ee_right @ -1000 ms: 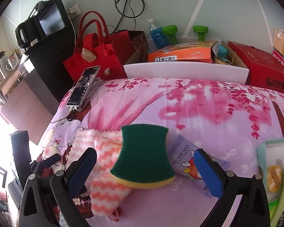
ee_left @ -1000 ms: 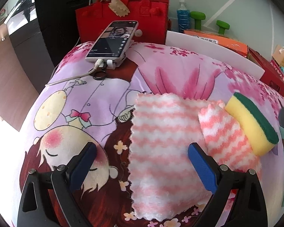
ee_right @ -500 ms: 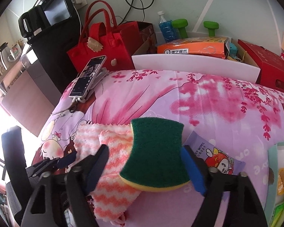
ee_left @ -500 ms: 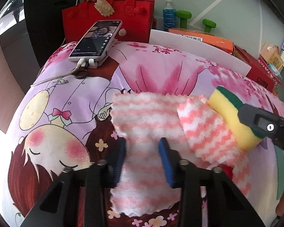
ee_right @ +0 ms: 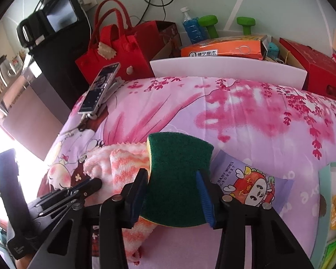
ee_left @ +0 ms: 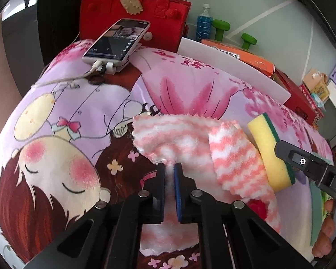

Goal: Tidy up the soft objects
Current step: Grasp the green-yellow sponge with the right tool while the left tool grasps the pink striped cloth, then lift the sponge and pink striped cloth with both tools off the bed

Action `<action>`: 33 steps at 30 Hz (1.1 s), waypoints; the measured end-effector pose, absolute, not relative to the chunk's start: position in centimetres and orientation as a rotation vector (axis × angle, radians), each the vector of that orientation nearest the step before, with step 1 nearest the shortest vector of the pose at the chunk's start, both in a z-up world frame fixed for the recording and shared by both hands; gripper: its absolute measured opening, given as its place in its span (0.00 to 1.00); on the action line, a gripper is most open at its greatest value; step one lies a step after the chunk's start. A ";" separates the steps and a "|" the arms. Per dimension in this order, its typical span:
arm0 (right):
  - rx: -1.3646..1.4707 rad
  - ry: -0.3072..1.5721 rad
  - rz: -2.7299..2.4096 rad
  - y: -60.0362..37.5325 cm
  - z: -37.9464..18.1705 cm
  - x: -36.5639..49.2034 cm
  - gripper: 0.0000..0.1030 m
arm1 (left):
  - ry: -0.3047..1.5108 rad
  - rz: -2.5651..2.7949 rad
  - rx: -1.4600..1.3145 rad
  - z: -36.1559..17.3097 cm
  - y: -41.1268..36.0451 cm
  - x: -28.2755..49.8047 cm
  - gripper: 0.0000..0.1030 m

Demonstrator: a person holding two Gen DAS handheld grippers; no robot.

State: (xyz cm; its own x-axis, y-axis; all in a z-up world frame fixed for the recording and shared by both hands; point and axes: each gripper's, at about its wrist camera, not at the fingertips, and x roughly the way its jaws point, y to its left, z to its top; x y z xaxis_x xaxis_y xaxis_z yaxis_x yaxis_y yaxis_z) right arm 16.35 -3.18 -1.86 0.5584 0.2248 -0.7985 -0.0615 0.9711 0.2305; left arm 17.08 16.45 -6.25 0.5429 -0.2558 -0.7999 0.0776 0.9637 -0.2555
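The pink and lilac cartoon-printed bedcover (ee_left: 82, 121) carries everything in play, spread over what looks like a bed. On it, near the middle, lies the pink-and-white striped fluffy cloth (ee_left: 177, 134), partly bunched, with a second, more orange-striped fluffy cloth (ee_left: 233, 157) folded over its right side. Touching that second cloth on its right is the yellow sponge with a green scouring face (ee_right: 179, 179), and just right of the sponge lies a lilac packet of baby wipes (ee_right: 246, 179). At the far left, a white smartphone on a charging cable (ee_left: 116, 40) lies on the cover, well apart from the cloths.

The left gripper (ee_left: 169, 172) has its jaws drawn narrow, pinching a ridge of the pink-and-white cloth at its near edge. The right gripper (ee_right: 172, 192) straddles the sponge; its jaws are closing, with the sponge between them and the blue pads at or almost at its sides.

The step in hand looks like a double pick-up. To do it well, the left pinch should gather enough pile that the cloth does not slip out when lifted, and should rise slowly, since the orange-striped cloth overlaps it and may drag along. The right jaws should squeeze the sponge at its waist only until it yields slightly, then lift straight, clear of the cloth under its near corner.
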 end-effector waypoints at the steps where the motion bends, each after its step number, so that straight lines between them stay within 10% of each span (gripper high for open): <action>1: 0.192 0.965 0.171 -3.5 -1.8 16.3 0.48 | 0.986 -0.199 -0.223 -6.3 16.7 17.1 0.07; 10: 0.288 0.981 0.212 -5.7 -3.1 15.7 0.67 | 1.009 -0.143 -0.285 -5.9 16.7 15.7 0.06; 33: 0.383 0.773 0.166 -10.7 -0.7 11.8 0.64 | 0.671 -0.183 -0.332 0.2 15.9 14.8 0.05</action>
